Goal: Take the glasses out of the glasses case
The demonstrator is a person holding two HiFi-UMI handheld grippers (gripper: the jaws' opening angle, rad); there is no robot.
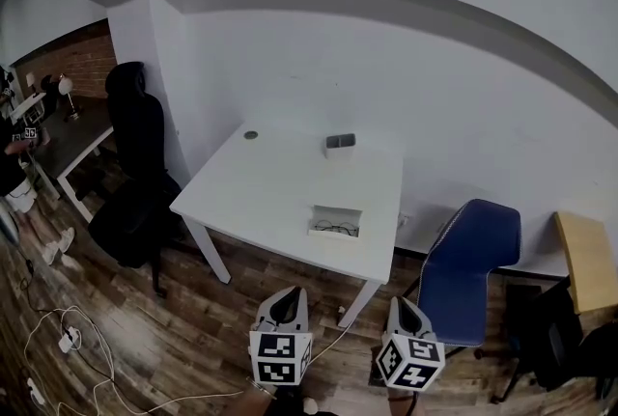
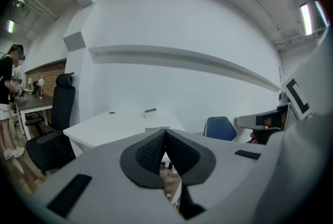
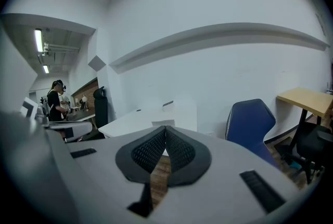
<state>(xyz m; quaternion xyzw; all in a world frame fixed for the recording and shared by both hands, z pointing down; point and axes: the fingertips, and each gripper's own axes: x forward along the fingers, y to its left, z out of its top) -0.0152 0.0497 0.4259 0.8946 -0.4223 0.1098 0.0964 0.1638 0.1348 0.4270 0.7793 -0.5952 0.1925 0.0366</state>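
Observation:
An open white glasses case lies near the front edge of the white table, with dark-framed glasses inside it. My left gripper and right gripper hang low over the floor, well short of the table. In the left gripper view the left gripper has its jaws shut with nothing between them. The right gripper in its own view is likewise shut and empty. The case shows as a small white box on the table ahead.
A small box and a dark round disc sit at the table's far side. A blue chair stands right of the table, a black office chair left. A wooden desk is far right. Cables lie on the floor. A person stands at a far desk.

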